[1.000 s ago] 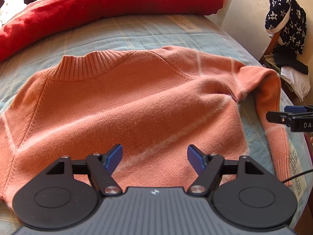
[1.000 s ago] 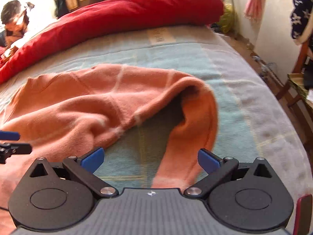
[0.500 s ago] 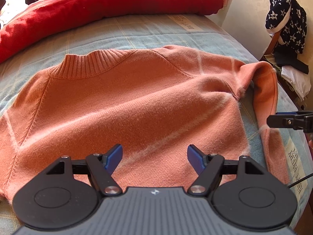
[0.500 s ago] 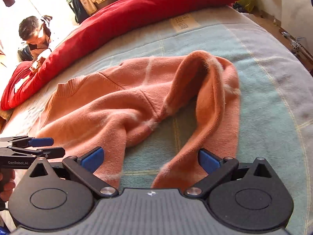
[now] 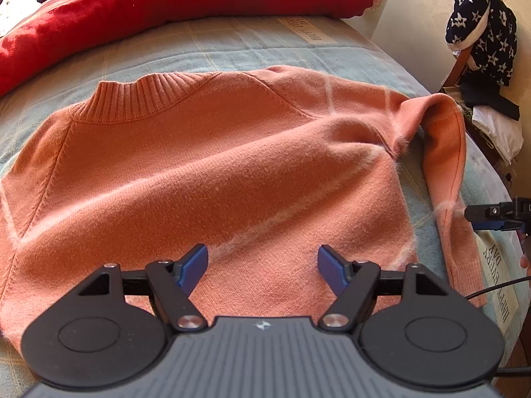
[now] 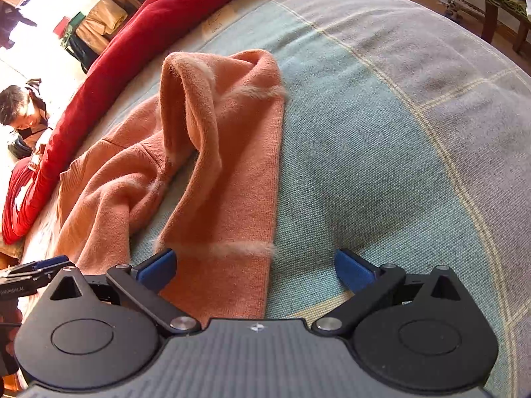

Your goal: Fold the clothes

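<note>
An orange knit sweater [image 5: 205, 179] lies spread on the bed [image 5: 232, 46]. The left wrist view shows its whole body and ribbed collar, with the left gripper [image 5: 262, 265] above the hem, fingers wide apart and empty. The right wrist view shows only the folded-back sleeve [image 6: 232, 172]; the right gripper [image 6: 255, 265] has its fingers spread wide, holding nothing, over the sleeve's lower part. A red duvet [image 5: 166, 3] lies beyond the sweater.

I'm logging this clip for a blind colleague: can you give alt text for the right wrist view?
An open right gripper hangs over the sleeve of an orange sweater spread on a bed, nothing between its pads. A red quilt lies along the far side, and the left gripper shows at the left edge.
</note>
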`<action>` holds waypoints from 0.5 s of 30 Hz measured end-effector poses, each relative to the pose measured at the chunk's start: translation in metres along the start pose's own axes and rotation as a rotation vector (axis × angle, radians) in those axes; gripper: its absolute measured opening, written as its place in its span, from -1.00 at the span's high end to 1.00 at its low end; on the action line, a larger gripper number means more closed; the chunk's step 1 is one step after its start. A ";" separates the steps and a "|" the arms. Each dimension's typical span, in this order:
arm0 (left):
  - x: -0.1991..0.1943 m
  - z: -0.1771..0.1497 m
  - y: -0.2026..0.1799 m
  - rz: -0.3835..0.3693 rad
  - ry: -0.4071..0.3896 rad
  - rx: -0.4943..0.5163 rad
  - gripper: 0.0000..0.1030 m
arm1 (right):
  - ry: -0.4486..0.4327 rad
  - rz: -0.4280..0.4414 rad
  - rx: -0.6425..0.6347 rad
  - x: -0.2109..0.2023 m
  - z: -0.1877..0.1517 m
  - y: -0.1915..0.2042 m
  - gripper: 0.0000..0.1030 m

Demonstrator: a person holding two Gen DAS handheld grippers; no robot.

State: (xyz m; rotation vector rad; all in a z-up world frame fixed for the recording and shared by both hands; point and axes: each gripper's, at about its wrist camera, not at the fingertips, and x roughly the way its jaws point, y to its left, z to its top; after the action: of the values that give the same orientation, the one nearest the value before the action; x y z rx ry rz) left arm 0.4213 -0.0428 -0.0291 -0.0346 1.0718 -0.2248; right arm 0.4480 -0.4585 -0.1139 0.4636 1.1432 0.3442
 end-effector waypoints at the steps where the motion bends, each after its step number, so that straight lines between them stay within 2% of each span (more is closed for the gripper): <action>1: 0.000 0.000 0.000 -0.001 -0.001 0.001 -0.43 | 0.001 0.007 0.001 -0.001 0.004 0.004 -1.00; 4: -0.001 -0.001 0.000 0.003 0.000 0.002 -0.43 | -0.010 0.048 -0.005 -0.001 0.012 0.008 -1.00; 6: -0.001 -0.001 0.000 0.004 0.000 0.003 -0.43 | -0.003 0.069 0.024 0.010 0.013 -0.001 -1.00; 9: -0.002 -0.002 -0.001 0.001 0.001 0.005 -0.43 | -0.036 0.152 0.108 0.008 0.012 -0.021 -0.99; 10: -0.003 -0.002 -0.001 0.000 0.001 0.005 -0.43 | -0.050 0.174 0.171 0.003 0.010 -0.030 -0.83; 11: -0.003 -0.002 -0.001 -0.002 0.002 0.005 -0.43 | -0.061 0.197 0.225 -0.001 0.009 -0.038 -0.76; 15: -0.002 -0.004 0.001 -0.004 0.003 0.001 -0.43 | -0.054 0.310 0.283 0.001 0.004 -0.046 -0.68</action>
State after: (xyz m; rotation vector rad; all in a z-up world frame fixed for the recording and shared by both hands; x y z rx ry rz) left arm 0.4173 -0.0415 -0.0295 -0.0359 1.0747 -0.2290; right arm 0.4529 -0.4978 -0.1368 0.8994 1.0717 0.4370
